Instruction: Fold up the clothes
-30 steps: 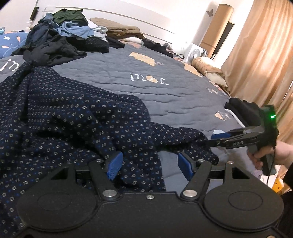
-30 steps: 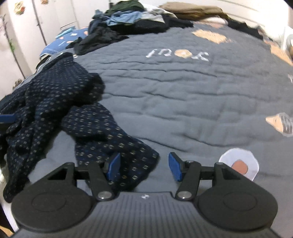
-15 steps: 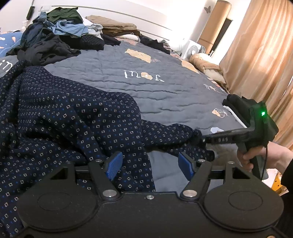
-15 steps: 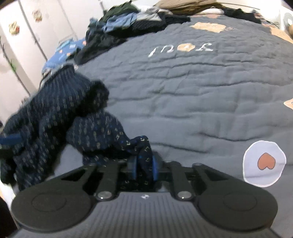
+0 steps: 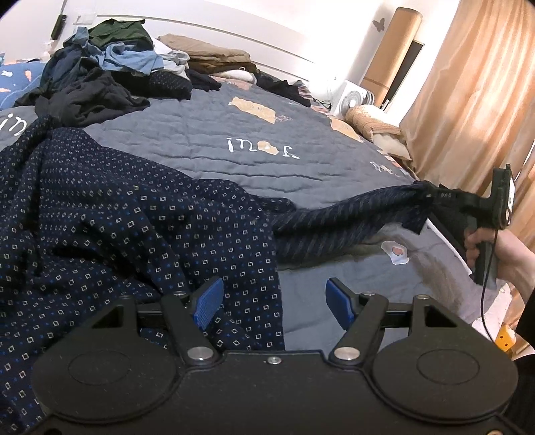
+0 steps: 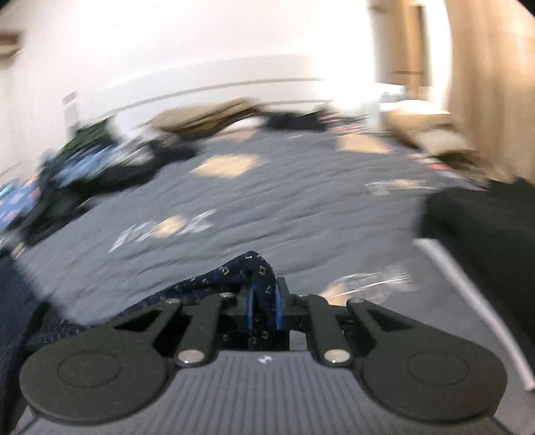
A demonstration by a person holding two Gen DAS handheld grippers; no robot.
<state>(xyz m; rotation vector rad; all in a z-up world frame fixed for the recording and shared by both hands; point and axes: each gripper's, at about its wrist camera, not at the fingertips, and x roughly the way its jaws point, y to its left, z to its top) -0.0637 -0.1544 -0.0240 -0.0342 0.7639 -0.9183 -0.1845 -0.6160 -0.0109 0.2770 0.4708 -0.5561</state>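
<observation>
My right gripper (image 6: 262, 306) closing, pinching navy square-print garment (image 5: 133, 234) – thin bite, may slip as I pull across grey quilted bed (image 5: 207, 140); left gripper (image 5: 272, 299) open, empty.

Warm, dim indoor light; the white wall (image 5: 301, 26) at twelve o'clock glares. Left view is sharp, with fisheye bending and dark corners. Right view is motion-smeared throughout.

Left gripper (image 5: 272, 297) agape, right gripper (image 6: 263, 301) closing.

Bare quilt (image 5: 207, 147) mid-bed; clothes pile (image 5: 110, 77) blocks the head.
</observation>
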